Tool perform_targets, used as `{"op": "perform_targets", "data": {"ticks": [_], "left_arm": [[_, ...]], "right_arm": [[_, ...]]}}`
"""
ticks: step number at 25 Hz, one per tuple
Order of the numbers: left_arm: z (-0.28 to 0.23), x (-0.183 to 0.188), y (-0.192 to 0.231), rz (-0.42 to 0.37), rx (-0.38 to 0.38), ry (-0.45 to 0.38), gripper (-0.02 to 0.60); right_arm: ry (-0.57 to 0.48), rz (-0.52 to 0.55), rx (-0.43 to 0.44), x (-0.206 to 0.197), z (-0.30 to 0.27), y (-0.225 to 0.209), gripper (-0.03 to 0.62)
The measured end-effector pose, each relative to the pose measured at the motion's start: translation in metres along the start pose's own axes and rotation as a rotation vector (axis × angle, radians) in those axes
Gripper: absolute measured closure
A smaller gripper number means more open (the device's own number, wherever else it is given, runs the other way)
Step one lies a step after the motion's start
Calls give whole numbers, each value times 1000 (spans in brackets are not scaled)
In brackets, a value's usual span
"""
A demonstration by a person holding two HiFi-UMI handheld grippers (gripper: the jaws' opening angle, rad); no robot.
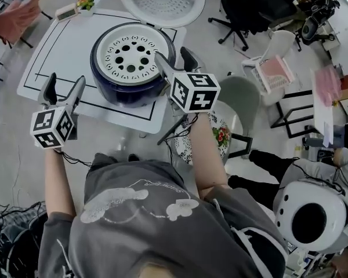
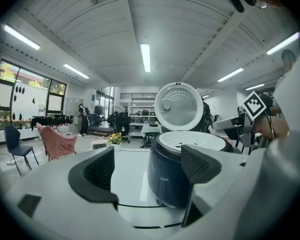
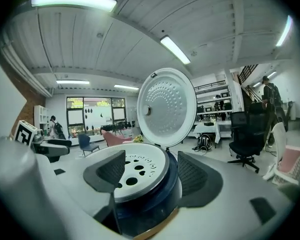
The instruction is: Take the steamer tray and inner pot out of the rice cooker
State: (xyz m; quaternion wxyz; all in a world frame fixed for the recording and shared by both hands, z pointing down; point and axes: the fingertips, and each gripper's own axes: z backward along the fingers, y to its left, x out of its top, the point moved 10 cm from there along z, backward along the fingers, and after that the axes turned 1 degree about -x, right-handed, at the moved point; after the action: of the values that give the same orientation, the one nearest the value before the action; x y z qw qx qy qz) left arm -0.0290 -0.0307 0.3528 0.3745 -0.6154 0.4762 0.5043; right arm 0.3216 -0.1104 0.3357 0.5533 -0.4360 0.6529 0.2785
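Both sets of jaws stand spread, pinching nothing. The steamer tray (image 1: pixel 130 57) sits atop the open rice cooker (image 1: pixel 111 92). The right gripper (image 1: pixel 173 57) is nearer, its jaws flanking the tray's near-right rim, while the left gripper (image 1: pixel 65 81) hangs well left.

Bright ceiling strip lights (image 2: pixel 145 57) — fisheye edges dark, curved.

We take this for an open-plan lab or workshop office. Far beyond the left jaws, long strip lights (image 2: pixel 145 58) run down a ribbed ceiling (image 2: pixel 90 39) above shelving (image 2: pixel 139 115) and worktables. To the right of the right jaws stands a black office chair (image 3: pixel 247 134), and beyond them are big windows (image 3: pixel 90 109). The white counter (image 1: pixel 69 57) under both pairs of jaws carries a marked-out black outline (image 1: pixel 41 57).
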Motion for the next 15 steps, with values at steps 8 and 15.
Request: {"op": "perform_targets", "data": {"ticks": [8, 15], "left_arm": [[-58, 7, 33, -15, -61, 23, 172], [-112, 5, 60, -30, -173, 44, 173]], "right_arm": [[169, 108, -44, 0, -40, 0, 279], [325, 161, -122, -1, -67, -4, 280]]}}
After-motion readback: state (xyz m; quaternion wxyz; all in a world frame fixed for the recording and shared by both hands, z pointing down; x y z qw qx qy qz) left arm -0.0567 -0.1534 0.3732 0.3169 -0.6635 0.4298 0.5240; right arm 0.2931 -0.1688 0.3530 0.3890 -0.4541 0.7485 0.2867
